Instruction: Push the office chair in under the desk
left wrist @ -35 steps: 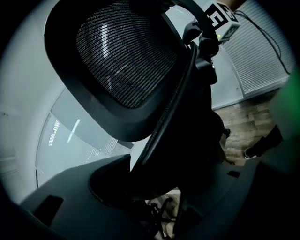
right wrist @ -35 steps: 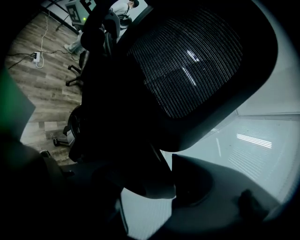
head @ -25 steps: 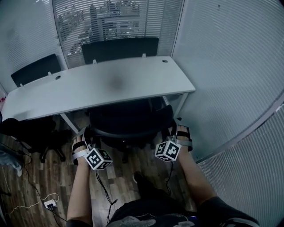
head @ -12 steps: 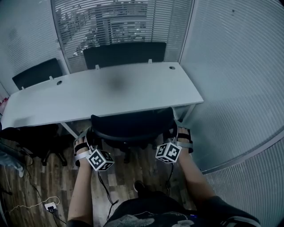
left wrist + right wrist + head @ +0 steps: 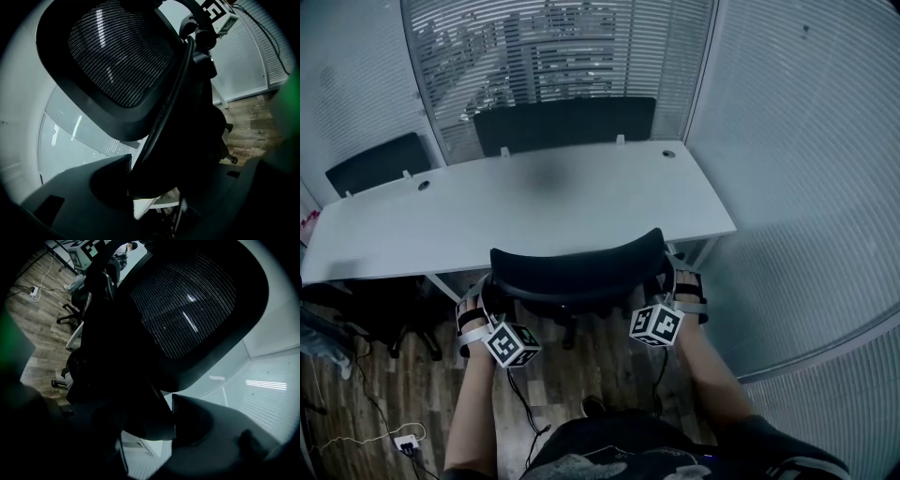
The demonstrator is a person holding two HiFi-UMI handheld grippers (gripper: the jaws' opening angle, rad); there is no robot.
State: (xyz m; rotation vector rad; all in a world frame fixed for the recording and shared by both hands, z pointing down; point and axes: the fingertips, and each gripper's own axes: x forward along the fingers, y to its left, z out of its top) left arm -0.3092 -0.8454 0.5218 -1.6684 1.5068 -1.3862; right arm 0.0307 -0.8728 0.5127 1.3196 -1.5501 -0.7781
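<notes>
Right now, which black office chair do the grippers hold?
The black mesh-backed office chair at centre, clamped by left gripper and right gripper; the other black chair at left stands untouched.

No readable text, brand, number or sign. Only printed marks: black-and-white square code patterns on the marker cube [image 5: 511, 344] behind the left claw [image 5: 484, 292] and its twin [image 5: 655, 324] behind the right claw [image 5: 668, 278]. These are blocks, not letters.

Head view steeply down on desk [image 5: 534, 202], gripper views close, sharing chair backrest [image 5: 117, 56]
</notes>
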